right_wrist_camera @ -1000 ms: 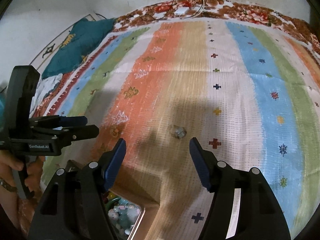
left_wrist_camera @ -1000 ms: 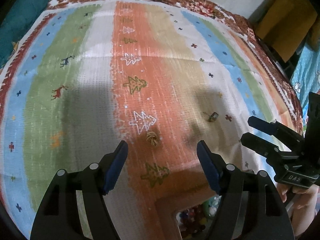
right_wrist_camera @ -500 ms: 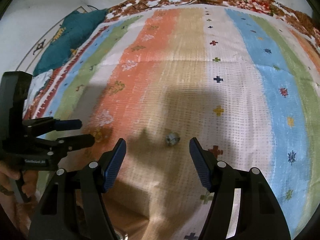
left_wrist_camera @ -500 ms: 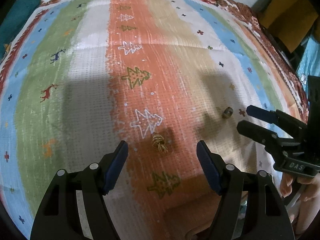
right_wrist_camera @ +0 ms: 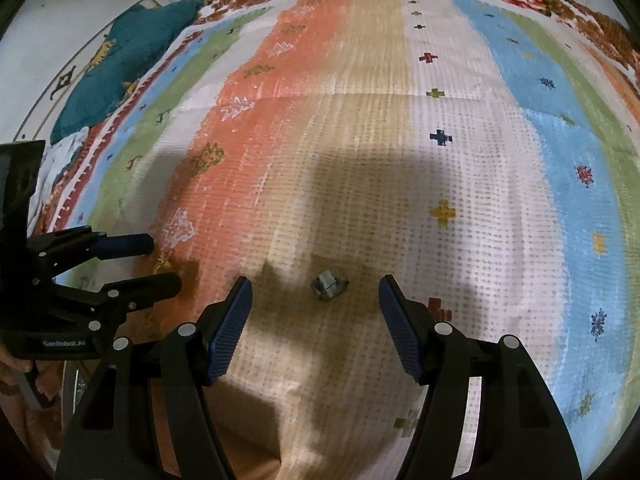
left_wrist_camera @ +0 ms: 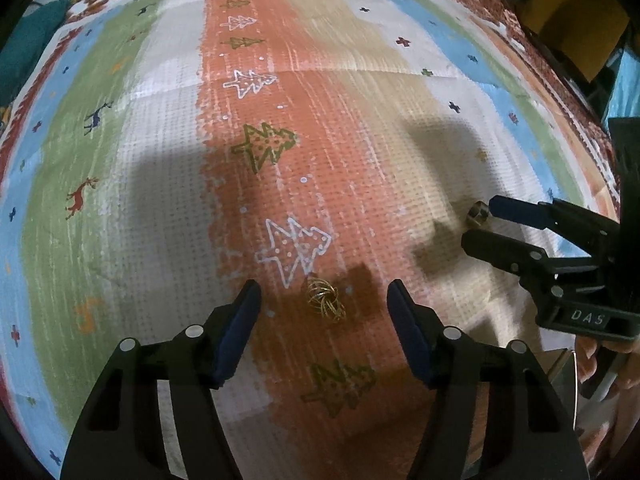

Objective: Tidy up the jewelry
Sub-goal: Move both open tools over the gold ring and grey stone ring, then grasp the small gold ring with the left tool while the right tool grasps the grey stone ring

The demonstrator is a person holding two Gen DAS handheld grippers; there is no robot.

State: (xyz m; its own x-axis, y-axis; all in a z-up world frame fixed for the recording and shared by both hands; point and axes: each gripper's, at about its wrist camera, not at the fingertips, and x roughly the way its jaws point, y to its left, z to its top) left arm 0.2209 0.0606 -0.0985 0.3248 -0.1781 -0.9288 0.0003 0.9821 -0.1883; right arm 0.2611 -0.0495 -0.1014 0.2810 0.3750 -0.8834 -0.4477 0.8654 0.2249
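A small gold wire piece of jewelry (left_wrist_camera: 325, 299) lies on the orange stripe of the patterned cloth (left_wrist_camera: 168, 128). My left gripper (left_wrist_camera: 324, 300) hangs open just above it, one finger on each side. The right wrist view catches the same gold piece (right_wrist_camera: 162, 260) between the left gripper's fingers (right_wrist_camera: 132, 242). A silver ring (right_wrist_camera: 327, 285) rests on the beige stripe, and my right gripper (right_wrist_camera: 315, 295) stands open around it. In the left wrist view the silver ring (left_wrist_camera: 477, 214) sits at the tip of the right gripper (left_wrist_camera: 480, 222).
The striped cloth (right_wrist_camera: 500, 140) covers the whole work surface. A teal cushion (right_wrist_camera: 124, 60) lies at its far left edge. Dark yellow furniture (left_wrist_camera: 576, 12) stands beyond the far right edge. A hand (left_wrist_camera: 604, 360) holds the right gripper's handle.
Both grippers have moved forward and down toward the cloth. The gold piece and the silver ring now sit between their fingers. The box of beads at the near edge has dropped out of view.
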